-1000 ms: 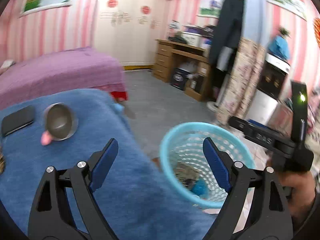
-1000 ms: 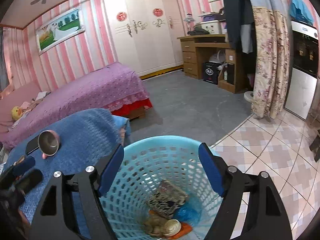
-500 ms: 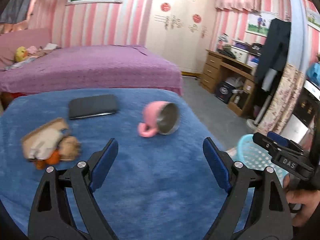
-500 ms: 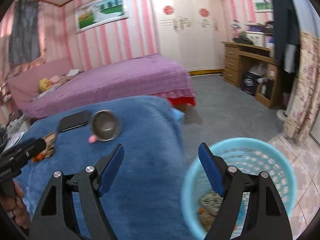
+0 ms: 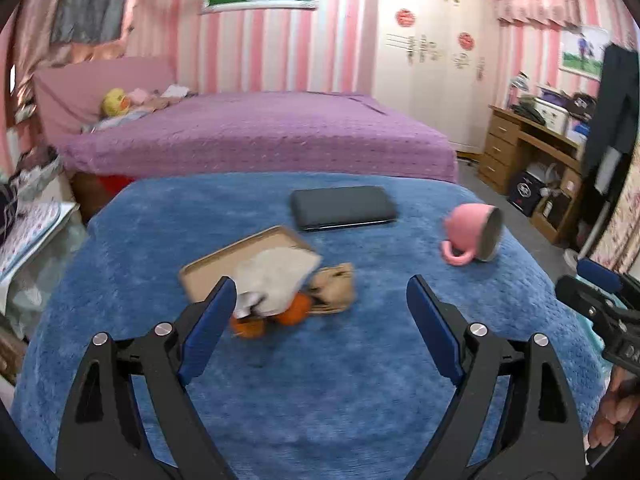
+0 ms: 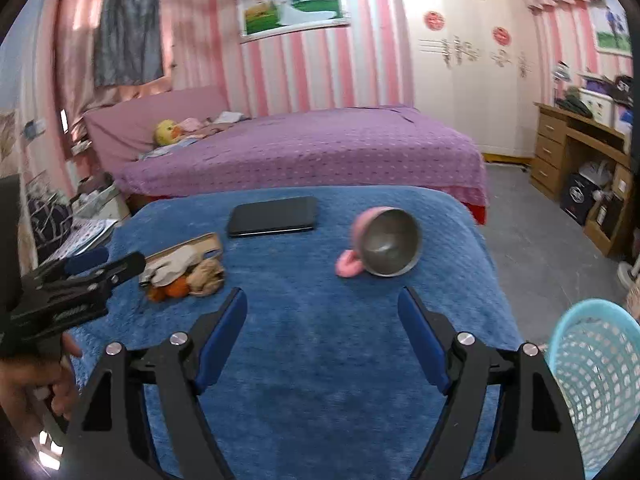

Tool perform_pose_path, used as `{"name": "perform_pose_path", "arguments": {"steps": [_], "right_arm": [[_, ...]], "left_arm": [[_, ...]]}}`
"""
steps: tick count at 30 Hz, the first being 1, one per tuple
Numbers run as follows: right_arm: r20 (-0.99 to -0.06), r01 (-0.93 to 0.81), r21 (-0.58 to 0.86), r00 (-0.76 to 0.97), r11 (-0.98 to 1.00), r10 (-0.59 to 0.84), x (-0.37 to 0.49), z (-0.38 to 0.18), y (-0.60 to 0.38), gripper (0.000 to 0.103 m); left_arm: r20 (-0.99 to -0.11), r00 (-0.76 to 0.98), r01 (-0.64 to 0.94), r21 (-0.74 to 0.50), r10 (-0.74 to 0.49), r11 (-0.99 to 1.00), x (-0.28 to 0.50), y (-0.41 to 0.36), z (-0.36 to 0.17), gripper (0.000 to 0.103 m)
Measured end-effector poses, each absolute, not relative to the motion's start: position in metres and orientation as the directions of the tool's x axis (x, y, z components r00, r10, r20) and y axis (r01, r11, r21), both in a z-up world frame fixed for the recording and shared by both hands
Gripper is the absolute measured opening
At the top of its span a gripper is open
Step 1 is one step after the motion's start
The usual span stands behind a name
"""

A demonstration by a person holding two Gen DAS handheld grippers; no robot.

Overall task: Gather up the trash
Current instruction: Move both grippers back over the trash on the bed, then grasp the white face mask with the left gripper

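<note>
A pile of trash (image 5: 276, 284) lies on the blue blanket (image 5: 320, 380): a brown cardboard piece, crumpled white paper, a tan wrapper and orange peels. It also shows in the right wrist view (image 6: 184, 272). My left gripper (image 5: 320, 320) is open and empty, just short of the pile. My right gripper (image 6: 322, 330) is open and empty over the blanket. The light blue mesh basket (image 6: 596, 380) stands on the floor at the right.
A pink cup (image 5: 476, 236) lies on its side on the blanket, with a black phone (image 5: 344, 208) behind the trash. A purple bed (image 5: 260, 132) is beyond. A wooden desk (image 6: 580, 152) and white wardrobe stand at the right.
Both grippers have swung left from above the basket to face the blanket. The trash pile has come into view in front of the left gripper. Both stay open.
</note>
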State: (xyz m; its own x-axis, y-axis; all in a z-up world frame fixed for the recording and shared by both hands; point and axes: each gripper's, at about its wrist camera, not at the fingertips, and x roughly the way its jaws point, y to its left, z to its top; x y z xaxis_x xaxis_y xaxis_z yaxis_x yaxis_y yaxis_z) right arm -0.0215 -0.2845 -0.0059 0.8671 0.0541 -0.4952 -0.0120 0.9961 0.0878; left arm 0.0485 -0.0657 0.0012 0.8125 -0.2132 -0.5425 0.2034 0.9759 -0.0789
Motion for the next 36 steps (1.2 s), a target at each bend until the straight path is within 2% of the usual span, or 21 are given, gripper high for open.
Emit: {"name": "perform_pose_path", "arguments": {"steps": [5, 8, 13, 18, 20, 24, 29, 30, 31, 32, 33, 34, 36], "right_arm": [[-0.504, -0.034, 0.092, 0.86, 0.995, 0.076, -0.015, -0.007, -0.272, 0.077], [-0.512, -0.038, 0.1, 0.855, 0.994, 0.084, -0.007, -0.006, -0.266, 0.077], [-0.522, -0.068, 0.072, 0.848, 0.995, 0.096, 0.011, 0.01, -0.252, 0.077], [-0.525, -0.129, 0.071, 0.838, 0.989, 0.148, 0.039, 0.021, -0.238, 0.079], [-0.513, -0.144, 0.092, 0.841, 0.985, 0.171, 0.045, 0.013, -0.237, 0.079], [-0.558, -0.144, 0.132, 0.807, 0.981, 0.194, 0.06, -0.012, -0.237, 0.079], [-0.583, -0.154, 0.131, 0.787, 0.979, 0.202, 0.076, -0.025, -0.234, 0.079], [-0.586, -0.158, 0.13, 0.784, 0.979, 0.205, 0.078, -0.026, -0.232, 0.079], [-0.593, -0.164, 0.125, 0.778, 0.979, 0.206, 0.081, -0.03, -0.23, 0.079], [-0.6, -0.167, 0.121, 0.773, 0.978, 0.207, 0.084, -0.034, -0.227, 0.079], [-0.606, -0.171, 0.119, 0.768, 0.978, 0.207, 0.087, -0.036, -0.226, 0.079], [-0.617, -0.18, 0.112, 0.758, 0.977, 0.21, 0.091, -0.042, -0.221, 0.079], [-0.629, -0.191, 0.105, 0.747, 0.976, 0.214, 0.095, -0.052, -0.217, 0.079]], "left_arm": [[-0.556, 0.813, 0.14, -0.098, -0.171, 0.985, 0.057, -0.027, 0.0, 0.085], [-0.564, 0.82, 0.07, -0.072, -0.098, 0.995, 0.066, -0.002, -0.005, 0.085], [-0.586, 0.806, -0.013, -0.155, -0.081, 0.988, 0.085, 0.033, -0.022, 0.084], [-0.552, 0.818, 0.089, -0.158, -0.163, 0.983, 0.088, 0.009, -0.017, 0.085], [-0.558, 0.811, 0.145, -0.1, -0.176, 0.984, 0.091, -0.014, -0.02, 0.085], [-0.59, 0.795, 0.182, 0.013, -0.14, 0.983, 0.106, -0.047, -0.034, 0.085], [-0.642, 0.756, 0.123, -0.046, -0.123, 0.991, 0.13, -0.04, -0.05, 0.083], [-0.651, 0.746, 0.123, -0.065, -0.135, 0.99, 0.133, -0.039, -0.052, 0.073], [-0.666, 0.731, 0.128, -0.079, -0.148, 0.989, 0.137, -0.038, -0.056, 0.055], [-0.677, 0.719, 0.135, -0.088, -0.159, 0.987, 0.14, -0.039, -0.06, 0.045], [-0.688, 0.705, 0.145, -0.099, -0.173, 0.984, 0.143, -0.039, -0.064, 0.022], [-0.689, 0.703, 0.143, -0.104, -0.175, 0.984, 0.143, -0.038, -0.064, 0.018], [-0.66, 0.73, 0.125, -0.126, -0.178, 0.984, 0.138, -0.031, -0.057, 0.016]]}}
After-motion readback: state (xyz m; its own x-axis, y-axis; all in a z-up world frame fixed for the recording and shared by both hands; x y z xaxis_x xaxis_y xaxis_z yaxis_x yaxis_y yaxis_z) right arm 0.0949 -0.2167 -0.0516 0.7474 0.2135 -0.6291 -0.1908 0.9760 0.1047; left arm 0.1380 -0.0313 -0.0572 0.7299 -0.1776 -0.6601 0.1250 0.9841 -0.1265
